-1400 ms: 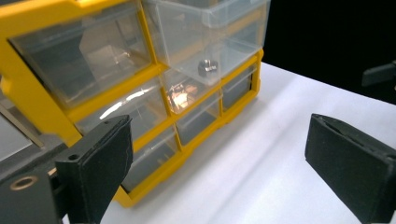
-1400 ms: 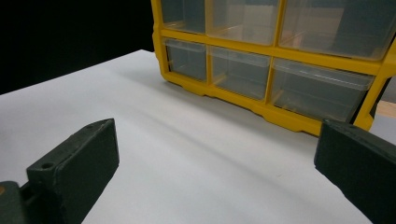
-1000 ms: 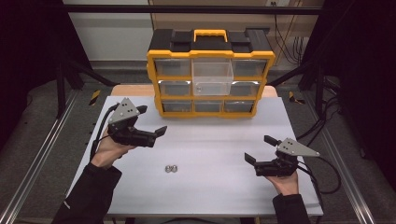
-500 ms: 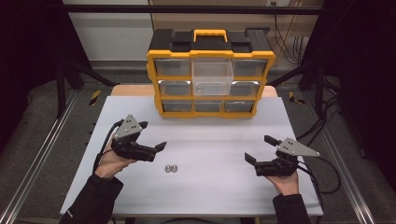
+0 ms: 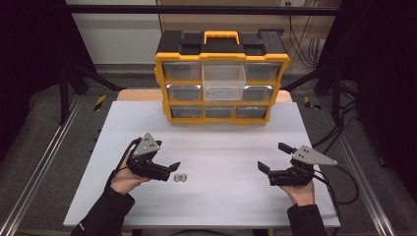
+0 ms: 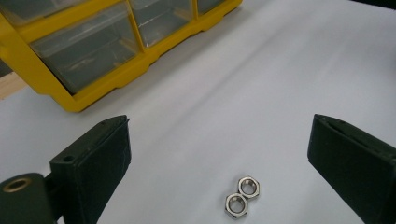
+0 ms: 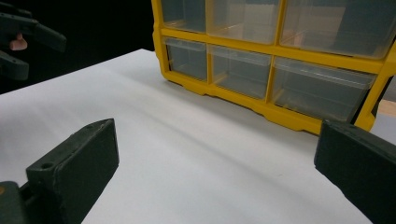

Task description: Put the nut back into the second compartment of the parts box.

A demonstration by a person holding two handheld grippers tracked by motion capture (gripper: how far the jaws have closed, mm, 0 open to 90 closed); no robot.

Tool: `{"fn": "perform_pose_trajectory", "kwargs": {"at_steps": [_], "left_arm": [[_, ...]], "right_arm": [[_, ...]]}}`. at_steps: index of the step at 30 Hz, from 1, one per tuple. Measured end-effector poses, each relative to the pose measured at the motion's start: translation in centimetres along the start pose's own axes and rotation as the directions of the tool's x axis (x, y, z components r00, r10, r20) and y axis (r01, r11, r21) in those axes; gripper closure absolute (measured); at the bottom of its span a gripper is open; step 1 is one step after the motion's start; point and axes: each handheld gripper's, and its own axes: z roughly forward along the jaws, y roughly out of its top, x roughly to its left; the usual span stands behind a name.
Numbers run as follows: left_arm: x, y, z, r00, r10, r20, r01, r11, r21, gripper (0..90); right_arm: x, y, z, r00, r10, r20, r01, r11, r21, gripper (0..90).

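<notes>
Two small steel hex nuts (image 5: 180, 177) lie touching each other on the white table (image 5: 221, 142), left of centre. My left gripper (image 5: 169, 171) hovers just left of them, open and holding nothing. In the left gripper view the nuts (image 6: 243, 198) lie on the table between and just ahead of the wide-apart jaws of the left gripper (image 6: 219, 135). My right gripper (image 5: 272, 156) rests at the right side of the table, open and empty. In its own view the right gripper (image 7: 219, 140) faces the yellow drawer organizer (image 7: 275, 56).
The yellow and black organizer (image 5: 162, 88) with clear drawers stands at the table's far edge. Its top middle drawer (image 5: 223, 81) is pulled out. Metal rails run along both sides of the table. Cables trail at the right.
My left gripper has moved down and toward the near side, from near the organizer to just beside the two nuts. The right gripper has stayed in place.
</notes>
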Motion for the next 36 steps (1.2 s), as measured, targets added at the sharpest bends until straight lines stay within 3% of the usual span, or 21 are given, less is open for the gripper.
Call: {"fn": "perform_pose_trajectory", "kwargs": {"at_steps": [10, 18, 25, 36], "left_arm": [[-0.1, -1.6, 1.4, 0.9997, -0.015, 0.019, 0.014, 0.9979, 0.064, 5.5], [-0.2, -2.5, 2.1, 0.9992, -0.021, 0.034, 0.018, 0.9959, 0.088, 6.3], [-0.1, -3.5, 3.1, 0.9985, -0.036, 0.04, 0.03, 0.9903, 0.136, 7.3], [-0.2, -4.8, 4.8, 0.9982, -0.037, 0.046, 0.026, 0.9728, 0.23, 11.4]], "right_arm": [[0.0, 0.0, -0.1, 1.0, -0.003, -0.003, 0.003, 1.0, -0.004, 0.4], [0.0, 0.1, -0.1, 1.0, 0.001, -0.002, -0.001, 1.0, -0.002, 0.4], [0.0, 0.0, -0.1, 1.0, -0.004, -0.005, 0.004, 1.0, -0.005, 0.4], [0.1, 0.0, -0.1, 1.0, -0.001, -0.003, 0.001, 1.0, -0.003, 0.4]]}}
